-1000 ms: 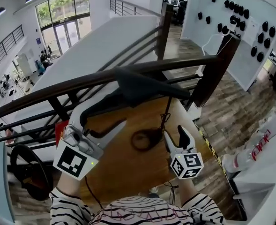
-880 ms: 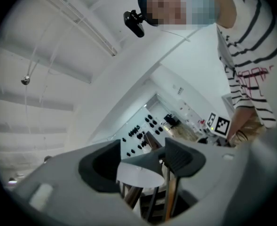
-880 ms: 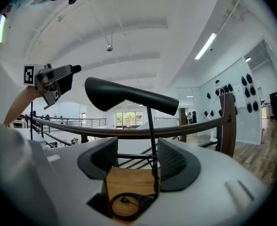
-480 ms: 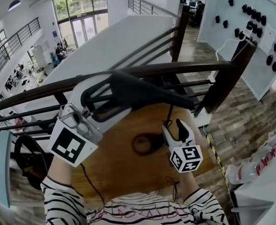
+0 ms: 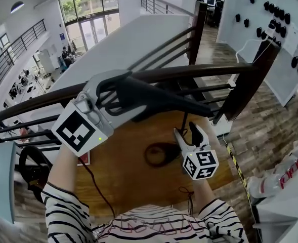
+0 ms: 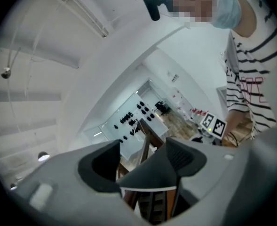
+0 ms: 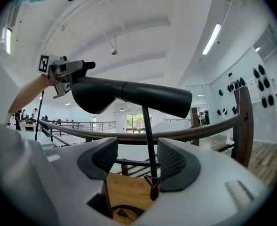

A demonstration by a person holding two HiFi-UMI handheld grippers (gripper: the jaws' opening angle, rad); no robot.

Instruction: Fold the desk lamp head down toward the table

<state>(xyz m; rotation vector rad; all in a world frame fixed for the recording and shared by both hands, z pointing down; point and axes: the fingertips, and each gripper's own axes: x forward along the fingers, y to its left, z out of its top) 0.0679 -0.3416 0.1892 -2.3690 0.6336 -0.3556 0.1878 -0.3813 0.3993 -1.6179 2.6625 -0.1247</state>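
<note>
Since a second ago the left gripper has climbed from below the lamp head up to its wide end, and the view has shifted a little; the head itself is about level, as it was

That lamp head is a dark, matt, tapering tube, broad at the left end and narrower toward the right, carried high above the wooden table on a thin black stem. The stem rises from a dark ring-shaped base lying flat on the table. The fold has not visibly begun

In the left gripper view the jaws stand wide round the head's broad end, which fills the gap between them as a dark wedge and looks to be held, though contact on the left pad is less clear. The right gripper sits low by the stem with its jaws apart; the stem runs up between the pads and looks untouched by either

To do this step well, I judge the right jaws should close on the stem first, so the light base does not lift or skid. The left should then swing the broad end down in a slow arc about the joint, not push it sideways

Beyond the table runs a dark wooden railing; a thin cable trails over the table's near left part
</note>
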